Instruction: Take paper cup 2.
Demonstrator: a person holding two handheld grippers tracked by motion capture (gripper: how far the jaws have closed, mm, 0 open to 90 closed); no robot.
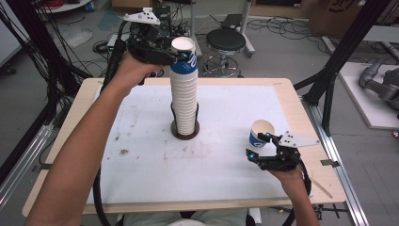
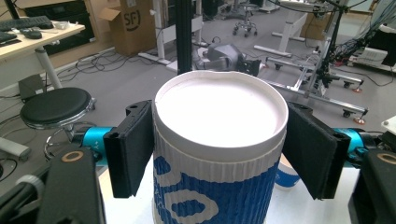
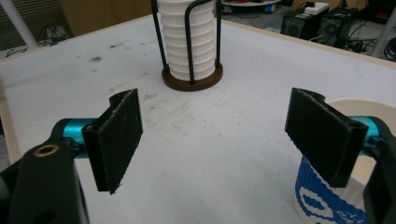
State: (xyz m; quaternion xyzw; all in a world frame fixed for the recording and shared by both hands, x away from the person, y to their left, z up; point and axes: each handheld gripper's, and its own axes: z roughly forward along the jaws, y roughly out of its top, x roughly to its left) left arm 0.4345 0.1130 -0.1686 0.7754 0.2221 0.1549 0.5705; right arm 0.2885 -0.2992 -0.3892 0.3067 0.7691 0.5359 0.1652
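Stool [image 1: 226, 41] behind cup stack [image 1: 184, 94], lone cup [image 1: 261, 134] near right gripper [image 1: 259, 147]

The person's left forearm reaches far forward and up, its left gripper [image 1: 175, 55] raised with jaws drawn in and pads pressed on what they hold, while the right hand [image 1: 287, 175] keeps the right gripper [image 1: 259, 147] low, jaws wide apart.

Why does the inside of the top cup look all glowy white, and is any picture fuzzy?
In the left gripper view, the top blue-and-white ribbed paper cup sits so near the camera that light washes out its inside; its rim stays sharp, the room behind is softer. In the high view, the tall stack of white paper cups is evenly lit, casting faint shadows. In the right gripper view, the white table mat looks sharp, without glare.
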